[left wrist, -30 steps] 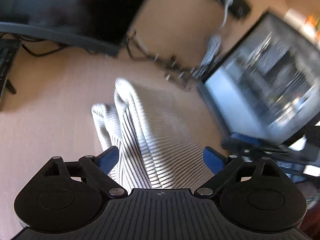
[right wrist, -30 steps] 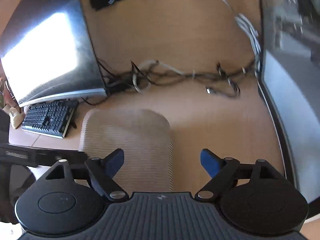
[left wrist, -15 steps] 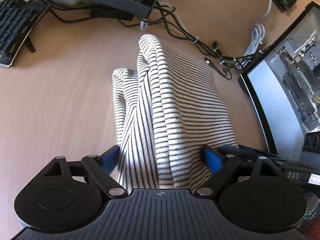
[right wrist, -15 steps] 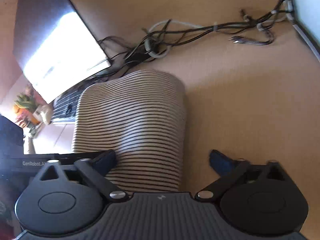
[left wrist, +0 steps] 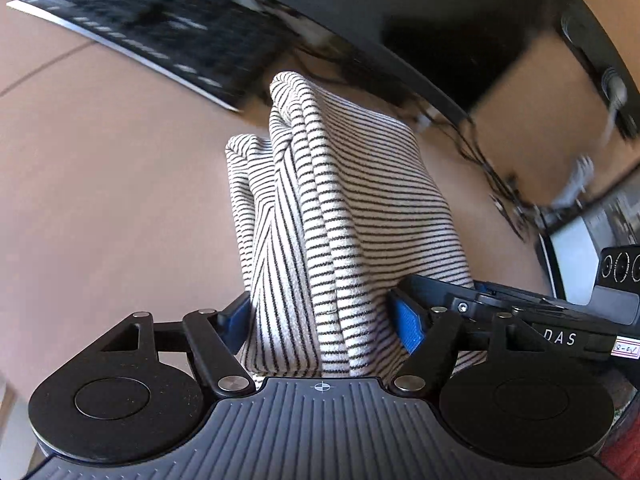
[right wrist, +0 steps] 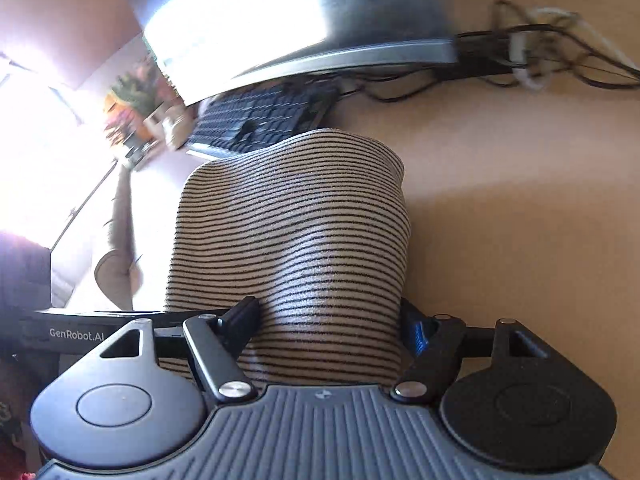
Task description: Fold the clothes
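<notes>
Wood desk [left wrist: 100, 208], monitor [right wrist: 288, 16] and keyboard [right wrist: 260, 120] behind, blurrier than before. Folded striped garment [left wrist: 360, 208] lies on desk, now filling both views. Left gripper [left wrist: 324, 320] and right gripper [right wrist: 328, 320] jaws have just been closing, each straddling the fold, pads at its edges; actual clamping unclear. Garment's near end hidden under gripper bodies.
</notes>
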Demonstrator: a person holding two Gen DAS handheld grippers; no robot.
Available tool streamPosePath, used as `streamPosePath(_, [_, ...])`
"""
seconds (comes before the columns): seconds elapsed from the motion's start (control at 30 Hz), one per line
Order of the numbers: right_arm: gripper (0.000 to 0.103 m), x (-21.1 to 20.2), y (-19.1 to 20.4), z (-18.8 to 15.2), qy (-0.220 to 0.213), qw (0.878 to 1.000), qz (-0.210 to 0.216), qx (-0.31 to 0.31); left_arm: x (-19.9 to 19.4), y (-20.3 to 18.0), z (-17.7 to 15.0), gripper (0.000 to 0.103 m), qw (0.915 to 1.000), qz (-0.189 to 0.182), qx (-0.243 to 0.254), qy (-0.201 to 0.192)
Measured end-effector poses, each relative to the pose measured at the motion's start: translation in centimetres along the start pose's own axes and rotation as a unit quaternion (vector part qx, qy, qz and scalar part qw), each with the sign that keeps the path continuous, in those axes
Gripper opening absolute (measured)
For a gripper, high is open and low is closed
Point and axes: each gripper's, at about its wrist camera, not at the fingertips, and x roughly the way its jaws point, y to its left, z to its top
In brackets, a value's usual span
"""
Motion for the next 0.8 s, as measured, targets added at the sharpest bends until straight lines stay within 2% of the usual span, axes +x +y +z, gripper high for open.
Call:
streamPosePath(0.23, [0.073, 2.8, 1.9, 2.5, 0.007, 0.999, 0.015, -0.032, -0.5, 2.1, 1.0, 0.076, 0.9992, 0.003, -0.034, -0.022])
streamPosePath(0.57, [0.073, 3.4, 0.6, 4.3, -0.006, 1.000, -0.017, -0.018, 2.2, 1.4, 4.6, 0.075, 0.9997, -0.009, 0.013, -0.018])
streamPosePath(0.8, [0.076, 4.6, 1.0, 5.2, -0.011, 0.999, -0.031, -0.017, 2.6, 2.0, 5.7, 0.075, 0.9994, -0.025, 0.022, -0.010])
